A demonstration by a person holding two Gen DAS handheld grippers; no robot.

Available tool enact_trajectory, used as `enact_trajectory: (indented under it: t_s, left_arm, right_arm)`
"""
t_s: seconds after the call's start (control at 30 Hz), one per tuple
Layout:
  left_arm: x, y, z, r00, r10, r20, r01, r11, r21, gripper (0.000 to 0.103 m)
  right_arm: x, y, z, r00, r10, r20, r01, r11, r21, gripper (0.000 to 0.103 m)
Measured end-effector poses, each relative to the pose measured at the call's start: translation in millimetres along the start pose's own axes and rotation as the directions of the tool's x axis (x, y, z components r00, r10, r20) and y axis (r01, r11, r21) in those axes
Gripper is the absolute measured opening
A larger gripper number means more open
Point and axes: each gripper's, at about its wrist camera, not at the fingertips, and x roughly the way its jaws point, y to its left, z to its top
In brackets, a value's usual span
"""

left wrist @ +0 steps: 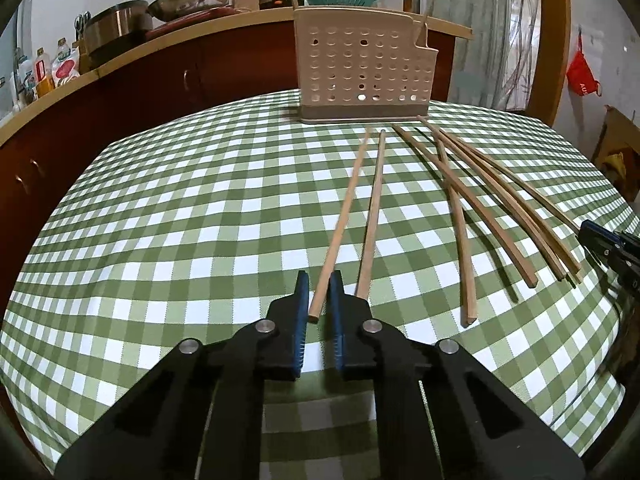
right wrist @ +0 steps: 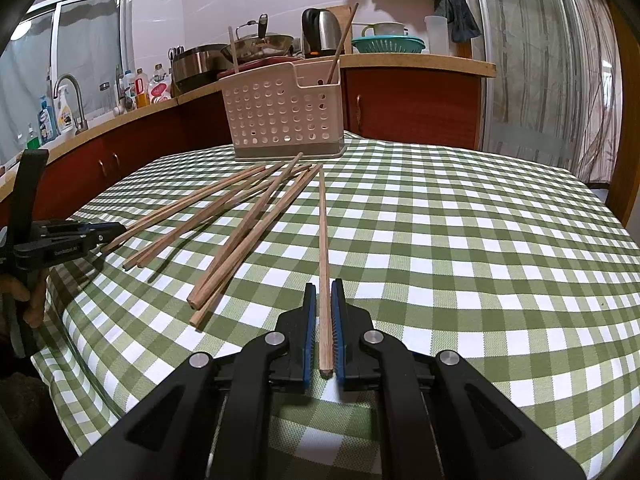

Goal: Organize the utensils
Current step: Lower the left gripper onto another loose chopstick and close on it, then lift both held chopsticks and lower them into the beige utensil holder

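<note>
Several wooden chopsticks lie on the green checked tablecloth [left wrist: 180, 208]. My left gripper [left wrist: 319, 280] has its blue pads around the near end of one chopstick [left wrist: 344, 216], closed on it. A second chopstick [left wrist: 372, 216] lies just to its right. My right gripper [right wrist: 324, 288] is closed on a single chopstick [right wrist: 324, 248] that points at the beige perforated utensil holder [right wrist: 280, 116]. The holder [left wrist: 360, 76] stands at the table's far side with two chopsticks upright in it. A loose pile of chopsticks [right wrist: 240, 224] lies left of the right gripper.
A wooden counter [left wrist: 120, 60] with red cabinets runs behind the table, with pots, bottles, a kettle [right wrist: 322, 32] and a teal colander [right wrist: 388, 44] on it. The left gripper shows in the right wrist view [right wrist: 64, 240]. A glass door is at the right.
</note>
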Motion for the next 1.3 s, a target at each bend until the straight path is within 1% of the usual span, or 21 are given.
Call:
enact_trajectory:
  t_s: [0.07, 0.23, 0.4, 0.6, 0.83, 1.1, 1.3]
  left_arm:
    - [-1, -1, -1, 1.0, -0.018, 0.004, 0.018, 1.0, 0.001, 0.007]
    - [-2, -4, -2, 1.0, -0.015, 0.009, 0.015, 1.0, 0.015, 0.006]
    - [-9, -8, -1, 0.999, -0.01, 0.034, 0.009, 0.999, 0.032, 0.006]
    - [-17, -6, 1, 0.998, -0.002, 0.056, 0.001, 1.0, 0.022, 0.006]
    - [-32, -3, 6, 0.995, 0.013, 0.103, -0.013, 1.0, 0.005, 0.006]
    - [-58, -1, 17, 0.984, 0.018, 0.179, -0.017, 1.0, -0.008, 0.006]
    - [-86, -1, 31, 0.967, 0.033, 0.254, -0.029, 0.999, -0.018, 0.006]
  right_arm:
    - [0, 0, 0, 1.0, 0.003, 0.0, -0.003, 1.0, 0.003, 0.009]
    - [-1, 0, 0, 1.0, 0.006, 0.004, -0.006, 1.0, 0.007, 0.007]
    - [-5, -1, 2, 1.0, 0.006, 0.023, -0.007, 1.0, 0.021, 0.007]
    - [-8, -1, 5, 0.999, 0.005, 0.043, -0.007, 1.0, 0.027, 0.007]
    - [-18, 1, 11, 0.997, 0.004, 0.078, -0.006, 1.0, 0.031, 0.007]
    - [-36, 2, 27, 0.99, -0.007, 0.143, 0.002, 1.0, 0.03, 0.007]
    - [-58, 4, 47, 0.979, -0.013, 0.202, 0.007, 1.0, 0.027, 0.007]
